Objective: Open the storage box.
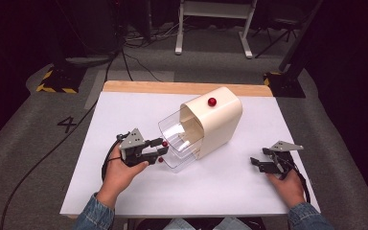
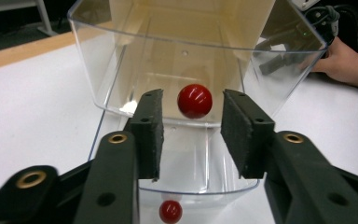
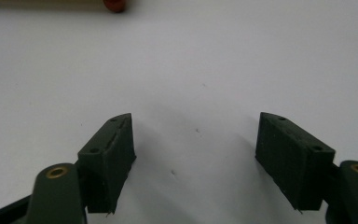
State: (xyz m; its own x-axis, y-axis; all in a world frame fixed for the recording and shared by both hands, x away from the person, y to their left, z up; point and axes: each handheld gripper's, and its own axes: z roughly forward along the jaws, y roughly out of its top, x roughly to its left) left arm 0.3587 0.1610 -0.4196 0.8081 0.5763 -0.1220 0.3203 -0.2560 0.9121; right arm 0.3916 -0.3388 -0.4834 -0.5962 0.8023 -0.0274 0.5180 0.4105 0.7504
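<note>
A cream housing (image 1: 219,120) lies on the white table (image 1: 124,120) with its clear plastic drawer (image 1: 176,139) pulled out toward my left gripper (image 1: 161,148). In the left gripper view, that gripper (image 2: 191,126) is open at the clear drawer (image 2: 121,70). A glossy red ball (image 2: 195,101) sits between the jaw tips over the drawer's mouth, with a gap on each side. I cannot tell whether it rests on anything. A second red ball (image 2: 170,211) lies on the table just below the drawer's rim. My right gripper (image 1: 258,164) rests open on the table, nothing between its pads (image 3: 109,158).
A red round knob or ball (image 1: 212,101) sits on top of the housing. A red object (image 3: 115,4) shows at the top edge of the right gripper view. A wooden strip (image 1: 187,87) runs along the table's far edge. Cables and stand legs lie on the floor beyond.
</note>
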